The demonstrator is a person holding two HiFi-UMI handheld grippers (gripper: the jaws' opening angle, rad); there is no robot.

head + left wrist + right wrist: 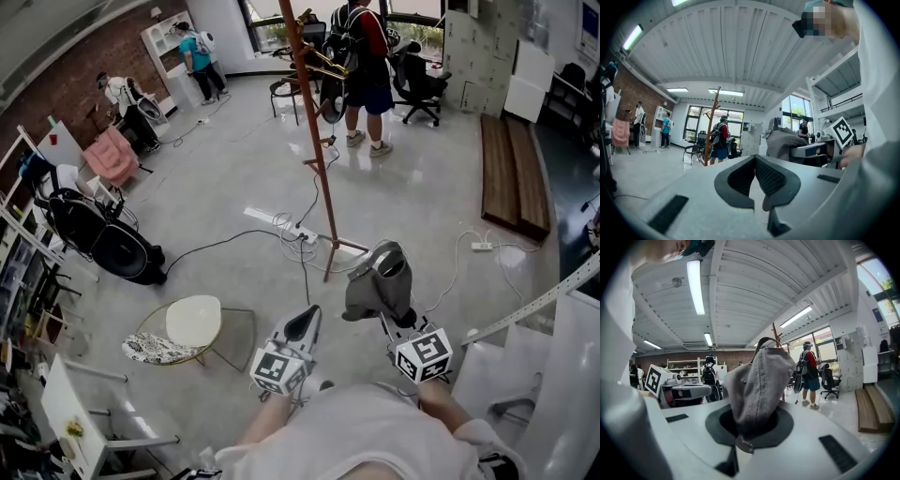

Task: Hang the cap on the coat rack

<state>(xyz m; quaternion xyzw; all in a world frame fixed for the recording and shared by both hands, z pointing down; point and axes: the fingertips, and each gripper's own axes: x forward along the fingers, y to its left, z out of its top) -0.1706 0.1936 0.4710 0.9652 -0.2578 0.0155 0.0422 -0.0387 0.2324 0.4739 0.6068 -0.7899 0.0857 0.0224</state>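
A grey cap [380, 281] hangs upright from my right gripper [389, 317], whose jaws are shut on its lower edge. In the right gripper view the cap [759, 380] rises out of the right gripper [750, 423] and hides most of what lies ahead. The brown coat rack [314, 141] stands on the floor beyond both grippers; its top [774, 331] shows just above the cap. My left gripper [305, 323] is to the left of the cap, shut and holding nothing. From the left gripper [754, 159] I see the rack [711, 126] far ahead and the cap [780, 143] to the right.
A person with a backpack [366, 66] stands just behind the rack, next to an office chair [422, 80]. A power strip and cables [295, 230] lie at the rack's foot. There is a small round table [194, 321] near left, a wooden bench [511, 173] at right, and black bags [112, 248] at left.
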